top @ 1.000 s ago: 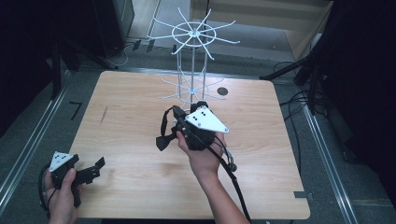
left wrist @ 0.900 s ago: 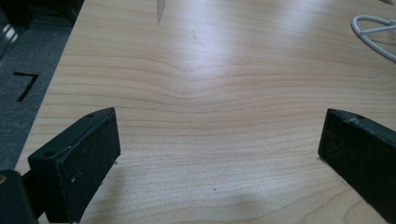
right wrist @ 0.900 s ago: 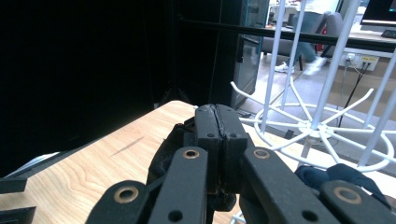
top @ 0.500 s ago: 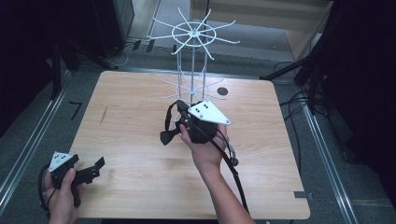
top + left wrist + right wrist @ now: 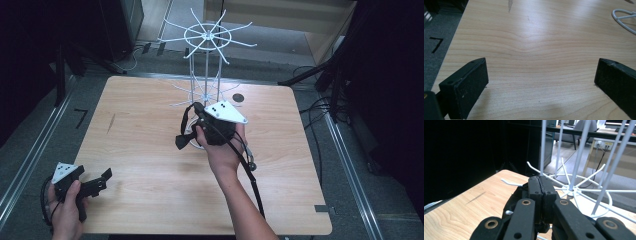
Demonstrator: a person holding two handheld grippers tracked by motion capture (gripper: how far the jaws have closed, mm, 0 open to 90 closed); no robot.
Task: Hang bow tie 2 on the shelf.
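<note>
A white wire rack (image 5: 207,36) with spoke arms stands at the back middle of the wooden table (image 5: 150,160). My right gripper (image 5: 198,109) hovers just in front of the rack's lower spokes, jaws pointing at it. In the right gripper view its pads (image 5: 540,185) are pressed together, and a black strap (image 5: 183,129) hangs in a loop from them, its end dangling over the table. The rack's lower hub (image 5: 573,188) lies close behind the tips. My left gripper (image 5: 102,181) rests low over the table's front left corner, jaws wide apart with only bare wood (image 5: 541,75) between them.
A small dark round disc (image 5: 238,98) sits on the table right of the rack. The rack's white base wire (image 5: 624,17) curves at the far right of the left gripper view. Metal rails run along both sides of the table. A cable trails from the right gripper (image 5: 250,170).
The right hand has carried its gripper and the hanging strap a little away from me and to the right, closer to the rack. The left hand has stayed put.
</note>
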